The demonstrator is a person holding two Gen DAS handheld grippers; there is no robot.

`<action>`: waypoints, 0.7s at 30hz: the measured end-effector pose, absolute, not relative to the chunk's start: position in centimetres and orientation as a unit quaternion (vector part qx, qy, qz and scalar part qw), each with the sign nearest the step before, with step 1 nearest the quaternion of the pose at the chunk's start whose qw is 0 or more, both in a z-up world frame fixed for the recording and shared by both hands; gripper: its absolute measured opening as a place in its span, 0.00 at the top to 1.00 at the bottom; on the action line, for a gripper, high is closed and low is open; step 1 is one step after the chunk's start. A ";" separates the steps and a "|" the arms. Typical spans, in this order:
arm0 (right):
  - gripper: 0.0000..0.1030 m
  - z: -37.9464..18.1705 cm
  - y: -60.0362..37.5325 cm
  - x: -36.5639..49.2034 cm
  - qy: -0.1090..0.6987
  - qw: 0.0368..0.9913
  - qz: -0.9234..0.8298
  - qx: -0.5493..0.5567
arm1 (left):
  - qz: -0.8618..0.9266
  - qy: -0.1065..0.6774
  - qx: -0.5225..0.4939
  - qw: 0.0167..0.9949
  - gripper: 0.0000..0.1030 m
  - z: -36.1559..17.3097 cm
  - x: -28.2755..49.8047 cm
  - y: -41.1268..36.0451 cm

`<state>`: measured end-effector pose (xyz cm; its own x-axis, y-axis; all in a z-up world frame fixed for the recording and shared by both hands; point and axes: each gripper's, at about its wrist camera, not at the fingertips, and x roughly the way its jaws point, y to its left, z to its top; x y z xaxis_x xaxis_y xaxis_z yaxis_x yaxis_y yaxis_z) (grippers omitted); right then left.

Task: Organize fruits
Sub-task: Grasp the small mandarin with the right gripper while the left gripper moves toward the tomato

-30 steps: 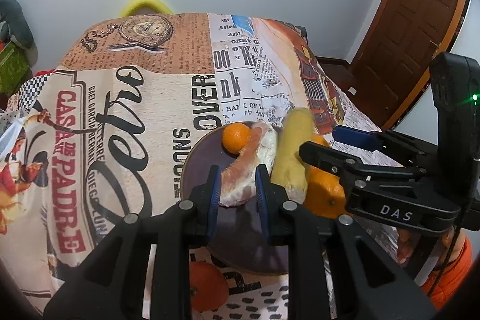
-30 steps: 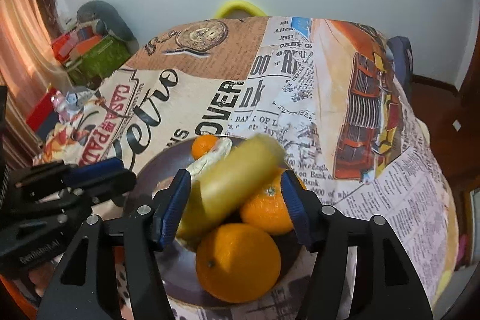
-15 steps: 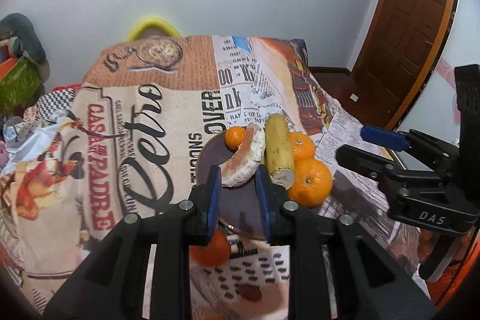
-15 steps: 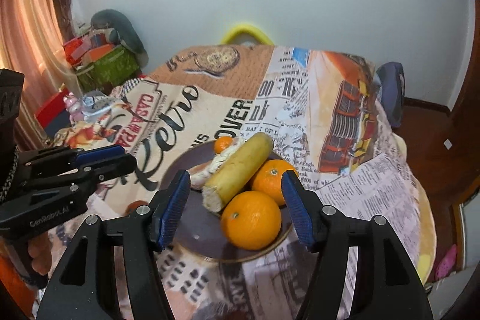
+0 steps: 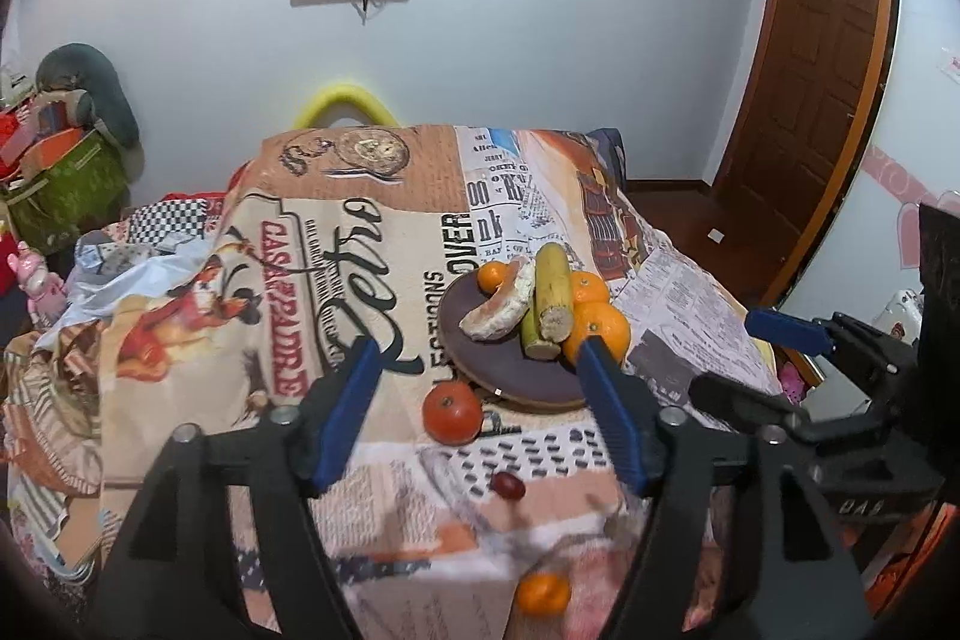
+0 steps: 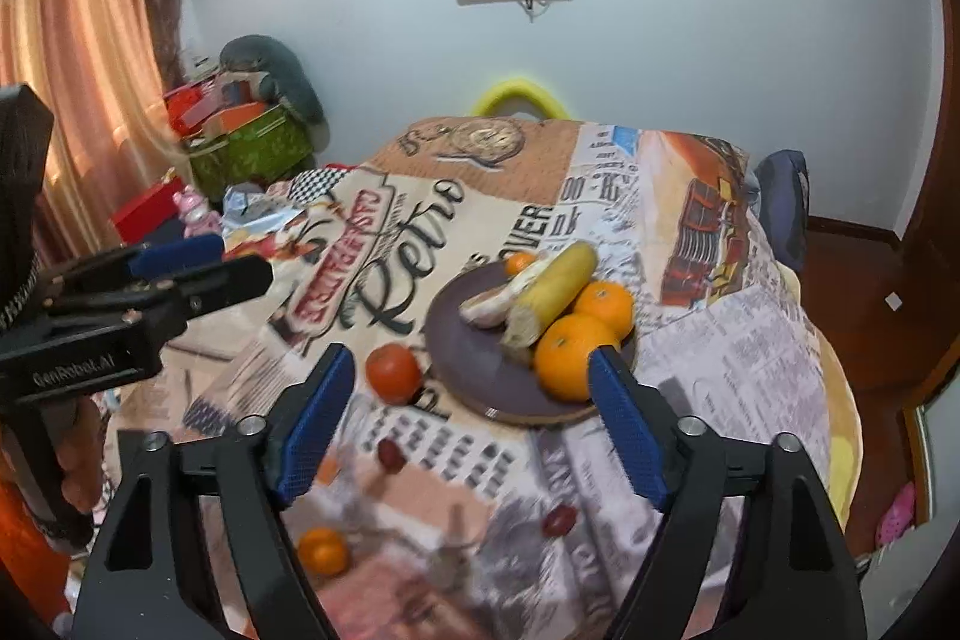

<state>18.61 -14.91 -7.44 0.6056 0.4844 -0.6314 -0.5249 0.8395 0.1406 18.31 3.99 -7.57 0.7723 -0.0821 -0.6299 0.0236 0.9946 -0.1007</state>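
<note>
A dark round plate (image 5: 516, 376) (image 6: 480, 376) on the printed tablecloth holds a yellow corn cob (image 5: 552, 295) (image 6: 555, 292), a peeled pale fruit piece (image 5: 501, 307) (image 6: 492, 301), two large oranges (image 5: 597, 331) (image 6: 573, 355) and a small mandarin (image 5: 493, 275) (image 6: 519, 261). A red-orange tomato-like fruit (image 5: 452, 412) (image 6: 393, 372) sits just left of the plate. A small orange (image 5: 542, 593) (image 6: 323, 550) and dark grapes (image 5: 507, 485) (image 6: 390, 453) lie nearer. My left gripper (image 5: 477, 415) and right gripper (image 6: 465, 421) are both open, empty, held above the table's near side.
The tablecloth (image 5: 372, 232) drapes over the table edges. A wooden door (image 5: 822, 70) is at the right, a yellow chair back (image 5: 342, 103) behind the table, boxes and clutter (image 6: 240, 142) at the left by the curtain.
Both grippers have pulled back and up from the plate. The left gripper let go of the peeled fruit piece and opened wide; the corn cob now lies on the plate.
</note>
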 end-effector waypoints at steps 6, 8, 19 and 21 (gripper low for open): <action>0.18 -9.2 -14.1 16.3 0.363 0.886 0.286 -0.036 | -0.007 0.324 -0.038 0.945 0.13 -8.2 14.9 4.7; 0.18 -9.9 -13.9 15.8 0.376 0.880 0.288 -0.031 | -0.003 0.327 -0.032 0.944 0.13 -8.8 14.1 5.0; 0.30 -14.9 -10.6 13.7 0.437 0.840 0.314 -0.066 | 0.019 0.342 -0.032 0.939 0.11 -12.4 10.4 6.9; 0.36 -15.9 -10.0 13.6 0.450 0.830 0.321 -0.070 | 0.016 0.352 -0.035 0.935 0.11 -13.0 10.3 7.2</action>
<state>13.57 -9.99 -15.92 0.3890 0.4696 -0.7926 -0.5964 0.7841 0.1718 10.27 7.21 -12.96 0.7512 0.0053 -0.6600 -0.0553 0.9970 -0.0549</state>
